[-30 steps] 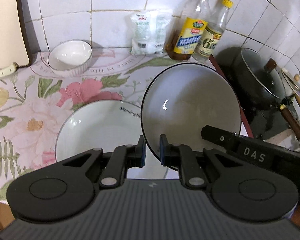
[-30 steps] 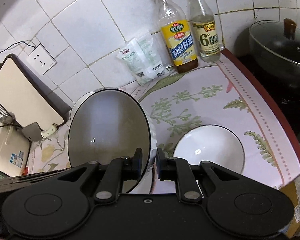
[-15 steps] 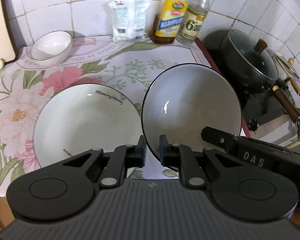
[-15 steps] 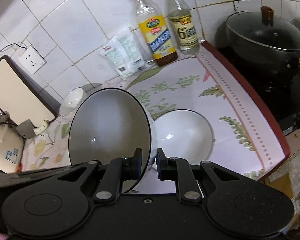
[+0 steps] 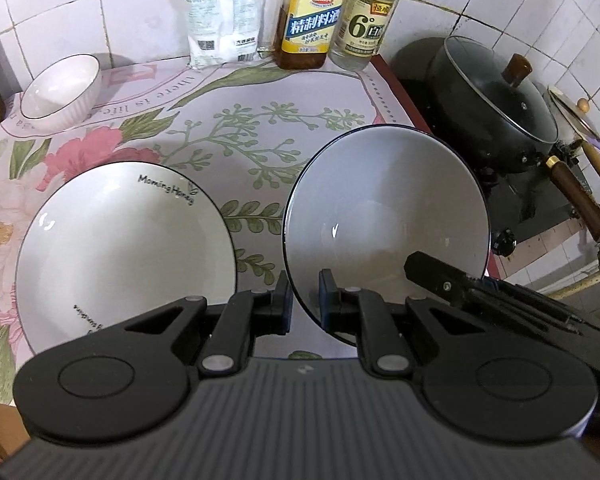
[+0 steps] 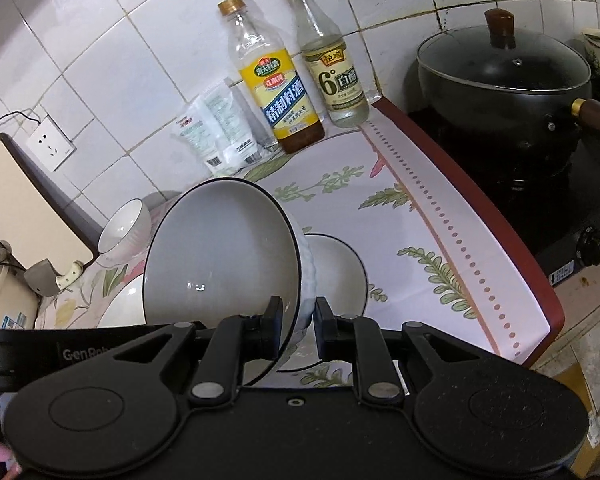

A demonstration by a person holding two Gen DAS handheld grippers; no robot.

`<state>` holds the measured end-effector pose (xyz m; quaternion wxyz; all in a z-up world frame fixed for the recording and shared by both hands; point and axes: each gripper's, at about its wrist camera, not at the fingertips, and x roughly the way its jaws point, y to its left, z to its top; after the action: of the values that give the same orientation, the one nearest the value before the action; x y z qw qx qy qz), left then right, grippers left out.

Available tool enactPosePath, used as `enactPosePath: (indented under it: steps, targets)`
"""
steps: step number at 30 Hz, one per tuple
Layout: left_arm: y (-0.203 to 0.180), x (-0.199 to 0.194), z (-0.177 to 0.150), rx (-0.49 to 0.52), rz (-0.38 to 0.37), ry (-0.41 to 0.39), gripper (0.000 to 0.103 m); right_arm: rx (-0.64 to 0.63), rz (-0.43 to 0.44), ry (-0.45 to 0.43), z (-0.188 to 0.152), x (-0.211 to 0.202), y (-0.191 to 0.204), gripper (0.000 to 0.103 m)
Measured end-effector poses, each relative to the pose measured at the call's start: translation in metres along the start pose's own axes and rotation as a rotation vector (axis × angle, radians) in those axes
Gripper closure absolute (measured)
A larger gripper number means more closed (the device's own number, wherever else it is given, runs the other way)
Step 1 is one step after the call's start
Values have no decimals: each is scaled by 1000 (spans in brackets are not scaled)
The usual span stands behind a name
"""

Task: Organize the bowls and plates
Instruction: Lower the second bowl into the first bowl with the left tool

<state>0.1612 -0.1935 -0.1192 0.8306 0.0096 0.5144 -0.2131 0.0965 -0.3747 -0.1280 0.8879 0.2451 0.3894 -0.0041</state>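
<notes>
Left wrist view first: the left tongs (image 5: 303, 304) are pinched narrow on the lower rim of the held bowl (image 5: 384, 216), which is tipped up on edge above the desk (image 5: 260, 112), its hollow facing the camera. The right gripper's black body shows against the bowl's lower right rim. In the right wrist view the right tongs (image 6: 300, 322) are clamped on a bowl wall too, ribbed white outside and smooth inside. It looks like the same bowl, carried two-handed.

Where things lie: the plate (image 5: 124, 248) sits flat toward the near left of the desk. A small ribbed bowl (image 5: 60, 92) waits at the far left corner. A second black-rimmed bowl (image 6: 340, 276) rests mid-desk toward the near edge, just behind the held one in the right wrist view and partly hidden by it.

The step in hand is probably nesting the held bowl into that second bowl. To do it well, both tongs should level it together, rim up, so neither grip twists the ceramic. It should be centred over the lower bowl before descending and set down gently, with both tongs opening only once it sits settled. The pan (image 6: 504, 68) beyond the desk's right edge stands well apart.
</notes>
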Motion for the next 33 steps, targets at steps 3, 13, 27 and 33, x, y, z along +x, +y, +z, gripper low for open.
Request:
enactPosePath:
  steps: [3, 13, 27, 33]
  targets:
    - [-5, 7, 0, 14, 14, 0, 91, 4, -4, -19, -3, 3, -6, 82]
    - [-11, 23, 3, 40, 49, 45, 91, -20, -51, -25, -13, 17, -9, 82]
    - [-9, 45, 10, 1, 59, 109, 90, -127, -93, -22, -5, 32, -6, 80]
    - [-7, 47, 12, -13, 52, 113, 89, -164, -82, -16, -2, 36, -5, 77]
